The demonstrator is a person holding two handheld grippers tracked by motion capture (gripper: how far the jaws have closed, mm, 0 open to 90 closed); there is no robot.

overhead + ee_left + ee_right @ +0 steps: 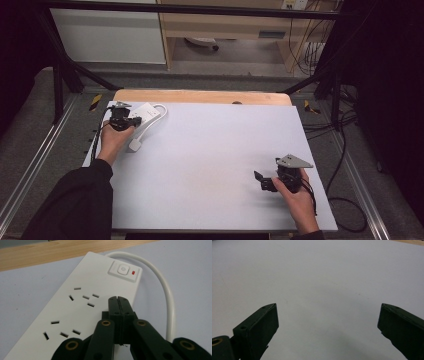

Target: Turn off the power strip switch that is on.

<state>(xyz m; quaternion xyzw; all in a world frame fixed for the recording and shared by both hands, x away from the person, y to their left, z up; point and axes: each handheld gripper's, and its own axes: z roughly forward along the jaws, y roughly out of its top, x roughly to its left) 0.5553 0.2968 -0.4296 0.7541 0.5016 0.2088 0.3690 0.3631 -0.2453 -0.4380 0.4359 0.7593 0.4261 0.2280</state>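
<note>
Hands at a white work mat (210,165): from the high view, the left gripper (131,120) sits over a white power strip (148,113) at the far-left corner, its cord (146,129) looping near to a plug (135,145); the right gripper (264,181) rests well apart, near right. The strip's long axis seems to run from near left to far right. Left gripper view: the left gripper (118,299), jaws pressed together on nothing, hovers above the power strip (75,307), with the power button (122,269) and red lamp (133,272) just beyond the tips, likely the next target. Right gripper view: the right gripper (328,317) stands wide over bare mat (317,277).
</note>
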